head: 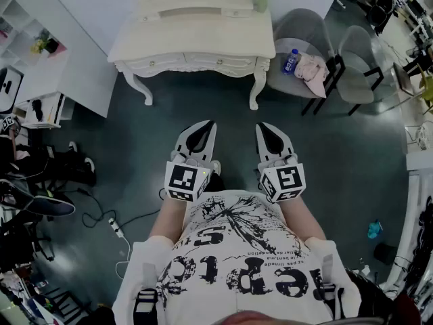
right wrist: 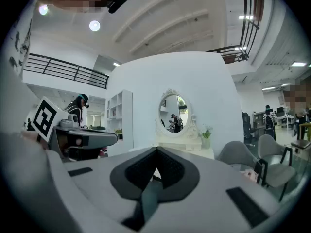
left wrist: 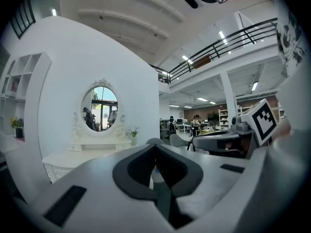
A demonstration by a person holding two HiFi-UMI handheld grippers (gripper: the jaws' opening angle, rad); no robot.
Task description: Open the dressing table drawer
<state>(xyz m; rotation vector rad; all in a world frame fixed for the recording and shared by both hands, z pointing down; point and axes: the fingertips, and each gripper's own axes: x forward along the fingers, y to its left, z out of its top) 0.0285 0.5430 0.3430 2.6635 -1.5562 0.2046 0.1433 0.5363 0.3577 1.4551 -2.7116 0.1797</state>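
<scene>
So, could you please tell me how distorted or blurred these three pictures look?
Head view: barrel-bent at the edges, sharp, evenly lit white dressing table. Left gripper view: fisheye, black corners, glaring ceiling lights, left gripper slightly soft. Right gripper view: same fisheye, dark rim.

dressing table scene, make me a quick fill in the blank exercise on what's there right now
1. The drawers of the dressing table are all ____.
2. The mirror on it has an ____ shape.
3. A water bottle sits on the seat of a grey ____ beside the table.
4. The left hand-held gripper and the right hand-held gripper both have jaws ____, with nothing between them.

Missing words: closed; oval; chair; shut
</scene>
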